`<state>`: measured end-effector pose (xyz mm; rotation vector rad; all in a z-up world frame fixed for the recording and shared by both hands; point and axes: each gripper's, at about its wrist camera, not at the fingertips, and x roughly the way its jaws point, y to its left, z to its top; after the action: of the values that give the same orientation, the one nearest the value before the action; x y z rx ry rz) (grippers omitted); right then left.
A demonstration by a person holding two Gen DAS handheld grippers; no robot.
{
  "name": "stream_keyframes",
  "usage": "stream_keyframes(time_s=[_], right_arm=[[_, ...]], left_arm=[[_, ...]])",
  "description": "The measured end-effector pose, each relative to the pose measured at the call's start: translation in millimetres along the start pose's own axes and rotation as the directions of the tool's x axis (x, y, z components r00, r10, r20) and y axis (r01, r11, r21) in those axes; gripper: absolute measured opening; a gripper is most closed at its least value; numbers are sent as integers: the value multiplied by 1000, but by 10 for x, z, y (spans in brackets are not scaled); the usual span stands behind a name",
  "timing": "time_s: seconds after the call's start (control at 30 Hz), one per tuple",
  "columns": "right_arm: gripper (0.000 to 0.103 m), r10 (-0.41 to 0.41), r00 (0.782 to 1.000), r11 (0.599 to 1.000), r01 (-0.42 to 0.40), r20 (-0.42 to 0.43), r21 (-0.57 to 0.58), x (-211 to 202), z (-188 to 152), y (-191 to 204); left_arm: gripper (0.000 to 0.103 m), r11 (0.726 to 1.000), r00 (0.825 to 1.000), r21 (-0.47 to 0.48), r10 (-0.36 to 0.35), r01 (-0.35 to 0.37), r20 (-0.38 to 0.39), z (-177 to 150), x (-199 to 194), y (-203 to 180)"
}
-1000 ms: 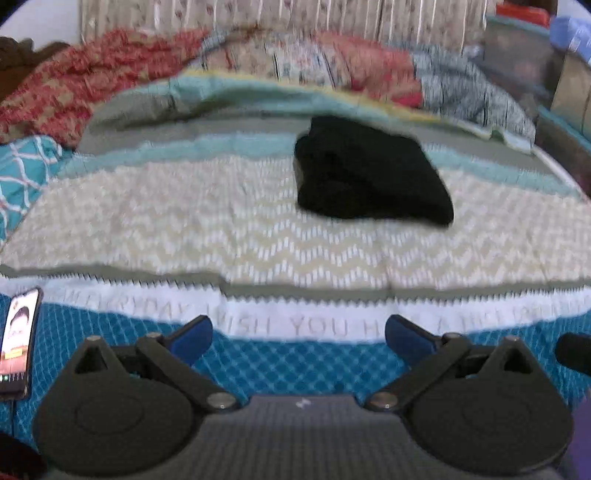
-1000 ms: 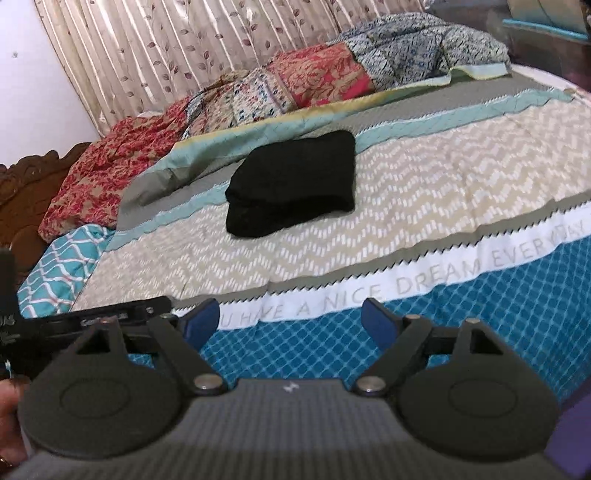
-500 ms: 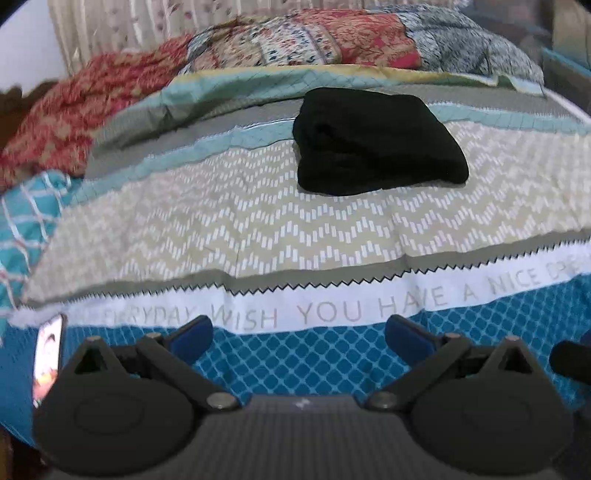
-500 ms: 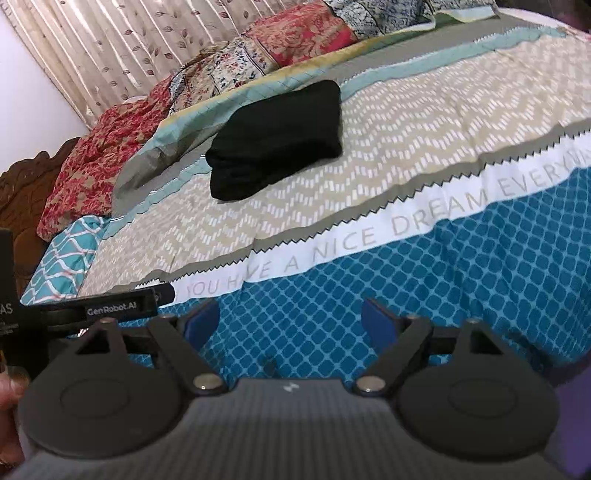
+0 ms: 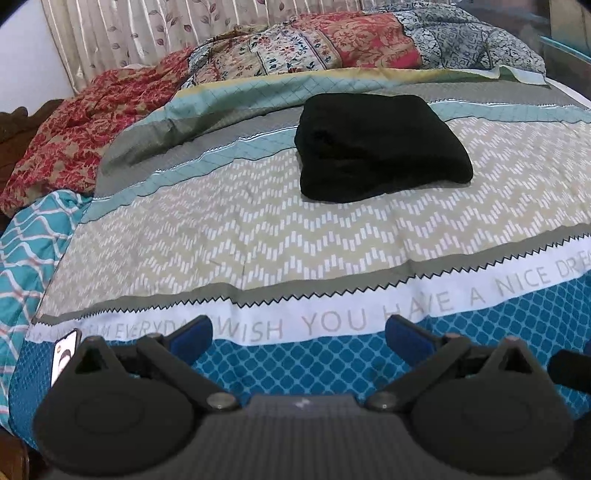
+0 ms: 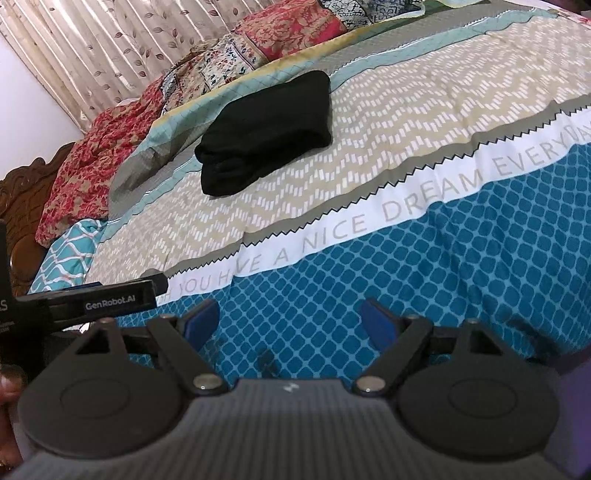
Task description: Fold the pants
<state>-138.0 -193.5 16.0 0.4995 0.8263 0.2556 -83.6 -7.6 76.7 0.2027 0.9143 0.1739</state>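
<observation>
Black pants (image 5: 376,147) lie folded into a compact bundle on the patterned bedspread (image 5: 280,236), far out on the beige zigzag band. In the right wrist view the same pants (image 6: 266,136) sit up and left of centre. My left gripper (image 5: 299,334) hangs open over the blue band near the bed's front edge, nothing between its blue pads. My right gripper (image 6: 291,317) is open too, over the same blue band, well short of the pants. The left gripper's body (image 6: 92,301) shows at the left of the right wrist view.
Rumpled red and floral quilts (image 5: 310,48) are piled along the far side under a curtain (image 5: 147,26). A lit phone (image 5: 64,354) lies at the bed's near left corner. A carved wooden headboard (image 6: 18,206) stands at the left. Part of a hand (image 6: 7,384) shows at the left edge.
Both grippers rolled and dipped a little, so the bed tilts in both views and the pants sit higher in frame. Jaws stayed open. The pants did not move.
</observation>
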Motion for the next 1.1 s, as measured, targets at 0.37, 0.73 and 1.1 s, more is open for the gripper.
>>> stream_keyframes(time_s=[0.37, 0.73, 1.1], right_arm=[[86, -6, 1000, 1000, 7, 9, -13, -20, -4, 60], [86, -11, 1000, 1000, 12, 4, -28, 1, -30, 151], [86, -22, 1000, 1000, 22, 8, -14, 6, -54, 161]], left_arm=[[103, 997, 997, -77, -17, 11, -74, -23, 70, 156], [103, 997, 997, -80, -23, 18, -70, -56, 51, 247], [103, 993, 992, -114, -50, 37, -117, -83, 91, 286]])
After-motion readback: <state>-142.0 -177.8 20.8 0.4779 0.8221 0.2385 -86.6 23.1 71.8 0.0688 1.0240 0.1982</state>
